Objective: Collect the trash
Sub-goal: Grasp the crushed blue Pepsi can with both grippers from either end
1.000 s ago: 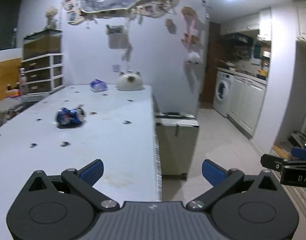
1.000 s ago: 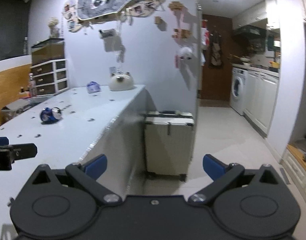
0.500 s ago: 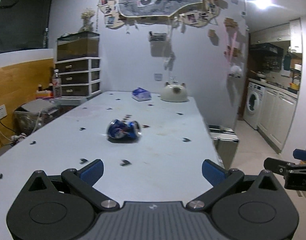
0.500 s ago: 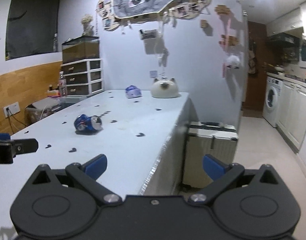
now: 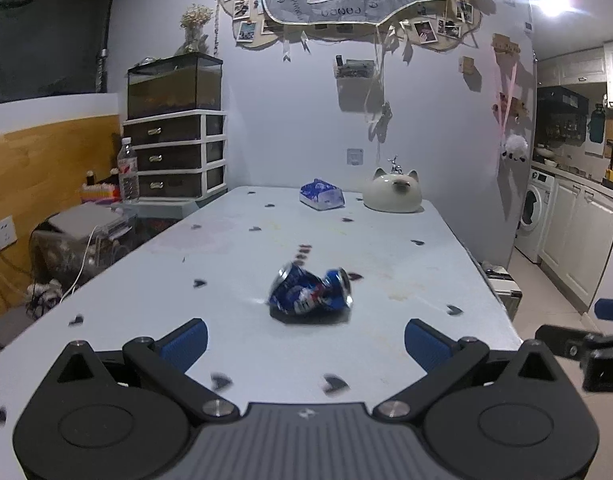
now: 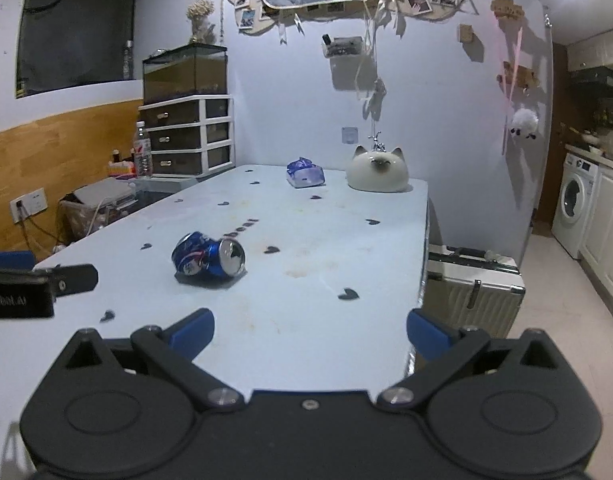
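Left wrist: crushed can [image 5: 311, 293] now nearer (centred).

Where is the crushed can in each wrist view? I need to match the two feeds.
Left wrist: the can lies on its side on the table, near the picture's centre, ahead of and between the open fingers.
Right wrist: the can lies left of centre, ahead of the left finger, shiny end toward the camera.
Shared landmark: the cat ornament at the table's far end.
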`<action>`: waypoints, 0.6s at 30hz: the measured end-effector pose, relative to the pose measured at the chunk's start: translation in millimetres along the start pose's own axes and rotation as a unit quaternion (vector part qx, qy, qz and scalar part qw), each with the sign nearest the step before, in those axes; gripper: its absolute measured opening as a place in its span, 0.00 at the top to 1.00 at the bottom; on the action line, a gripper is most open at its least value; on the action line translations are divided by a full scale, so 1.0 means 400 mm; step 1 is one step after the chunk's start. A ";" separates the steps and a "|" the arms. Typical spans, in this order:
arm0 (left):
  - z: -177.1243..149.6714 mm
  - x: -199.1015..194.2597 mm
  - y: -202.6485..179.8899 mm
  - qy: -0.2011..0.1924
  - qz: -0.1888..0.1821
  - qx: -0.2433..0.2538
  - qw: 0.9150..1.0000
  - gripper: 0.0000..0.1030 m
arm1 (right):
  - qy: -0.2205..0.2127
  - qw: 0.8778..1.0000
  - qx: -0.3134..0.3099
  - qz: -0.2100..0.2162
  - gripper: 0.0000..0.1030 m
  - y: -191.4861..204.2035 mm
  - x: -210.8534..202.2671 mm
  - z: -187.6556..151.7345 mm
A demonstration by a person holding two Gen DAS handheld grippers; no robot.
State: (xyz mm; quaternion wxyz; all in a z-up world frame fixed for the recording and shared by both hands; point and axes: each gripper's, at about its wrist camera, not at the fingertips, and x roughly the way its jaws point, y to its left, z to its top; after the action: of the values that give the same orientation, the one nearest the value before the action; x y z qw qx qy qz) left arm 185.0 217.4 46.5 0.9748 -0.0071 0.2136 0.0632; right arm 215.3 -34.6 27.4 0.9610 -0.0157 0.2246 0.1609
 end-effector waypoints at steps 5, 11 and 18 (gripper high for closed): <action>0.039 0.126 0.057 -0.011 -0.021 -0.001 1.000 0.00 | 0.006 0.999 0.033 0.011 0.00 0.023 0.100 0.069; 0.040 0.316 0.101 -0.009 -0.038 -0.003 0.999 0.12 | 0.010 0.999 0.048 0.021 0.07 0.045 0.209 0.095; 0.043 0.481 0.126 -0.007 -0.078 -0.014 0.997 0.24 | 0.014 0.996 0.075 0.035 0.21 0.057 0.331 0.105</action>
State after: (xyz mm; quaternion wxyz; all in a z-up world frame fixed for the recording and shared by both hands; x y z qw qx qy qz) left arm 359.2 291.1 -17.6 0.9781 -0.0367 0.2047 -0.0103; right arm 338.2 31.5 8.4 0.9498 0.0625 0.2503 0.1770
